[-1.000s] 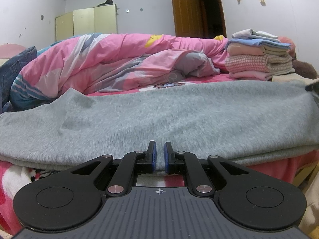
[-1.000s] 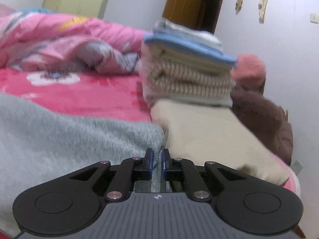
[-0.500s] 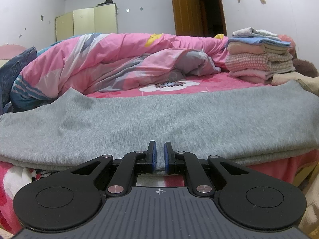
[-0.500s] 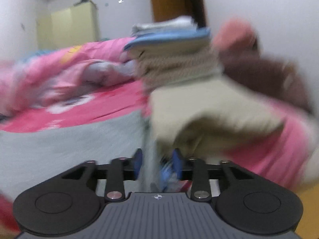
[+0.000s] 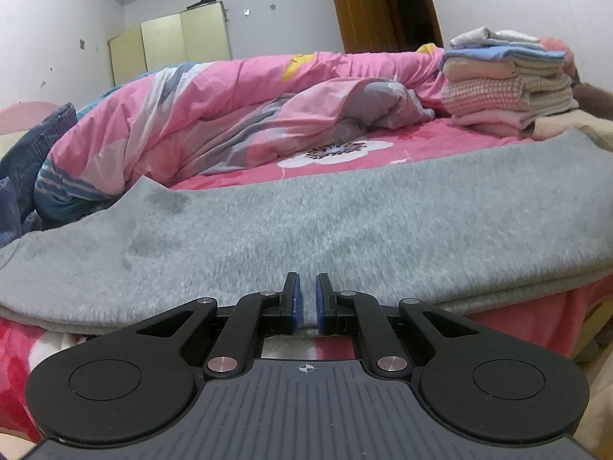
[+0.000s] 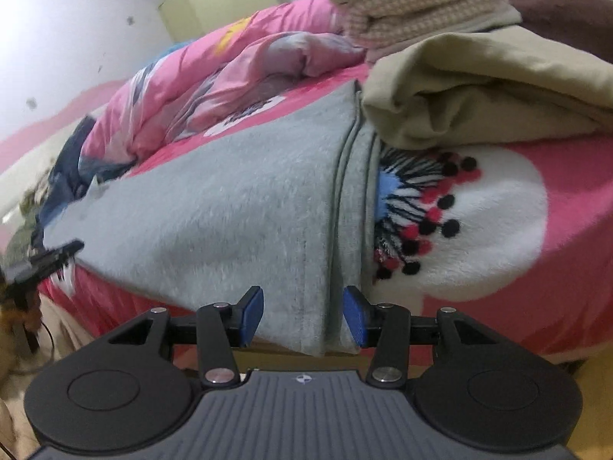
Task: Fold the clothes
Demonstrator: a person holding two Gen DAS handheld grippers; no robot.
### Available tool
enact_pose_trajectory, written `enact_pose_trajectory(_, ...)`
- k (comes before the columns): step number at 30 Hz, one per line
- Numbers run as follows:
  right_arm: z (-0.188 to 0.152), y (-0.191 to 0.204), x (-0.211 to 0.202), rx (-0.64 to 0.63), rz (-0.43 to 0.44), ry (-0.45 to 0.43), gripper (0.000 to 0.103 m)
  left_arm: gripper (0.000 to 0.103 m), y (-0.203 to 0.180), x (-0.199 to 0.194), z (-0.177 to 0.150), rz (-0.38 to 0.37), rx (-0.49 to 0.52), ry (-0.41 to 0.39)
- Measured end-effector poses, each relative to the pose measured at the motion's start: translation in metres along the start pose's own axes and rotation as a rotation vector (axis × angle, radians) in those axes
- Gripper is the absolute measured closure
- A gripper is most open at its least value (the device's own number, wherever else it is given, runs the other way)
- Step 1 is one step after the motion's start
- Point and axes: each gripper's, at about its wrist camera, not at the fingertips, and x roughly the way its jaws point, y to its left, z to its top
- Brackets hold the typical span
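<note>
While the grey garment [image 5: 345, 222] lies spread across the near edge of the bed [image 5: 383, 153], the left gripper [image 5: 306, 303] pinches its front hem, jaws nearly together. From the right wrist, the right gripper [image 6: 302, 316] is opening, its blue pads [image 6: 253, 314] standing clear on either side of the garment's folded corner; a beige cloth [image 6: 479, 88] lies just beyond.

Grey garment [image 5: 345, 222], pink flowered blanket [image 6: 498, 207]
</note>
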Motion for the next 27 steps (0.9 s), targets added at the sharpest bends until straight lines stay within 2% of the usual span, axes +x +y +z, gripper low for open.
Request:
enact_pose_trajectory(7,0.006,-0.001,0.004,-0.047,0.036,0.001,0.055,0.095,-0.004,-0.001,0.001,0.02,0.015,0.011)
enact_pose_trajectory(14,0.006,-0.004,0.02,-0.056,0.025,0.03,0.067,0.095,-0.005,-0.001,0.002,0.028,0.006,0.019)
enact_pose_trajectory(15,0.006,-0.004,0.023,-0.058,0.017,0.036,0.079,0.095,-0.005,-0.001,0.002,0.029,0.005,0.02)
enact_pose_trajectory(16,0.005,-0.004,0.022,-0.06,0.005,0.033,0.098,0.095,-0.005,-0.001,0.002,0.03,0.005,0.022)
enact_pose_trajectory(21,0.001,0.004,-0.008,-0.091,-0.04,-0.094,0.101,0.095,-0.007,-0.003,0.004,0.03,0.012,0.026)
enact_pose_trajectory(27,-0.001,0.009,-0.026,-0.13,-0.071,-0.111,0.102,0.095,-0.011,-0.006,0.009,0.012,0.032,0.024)
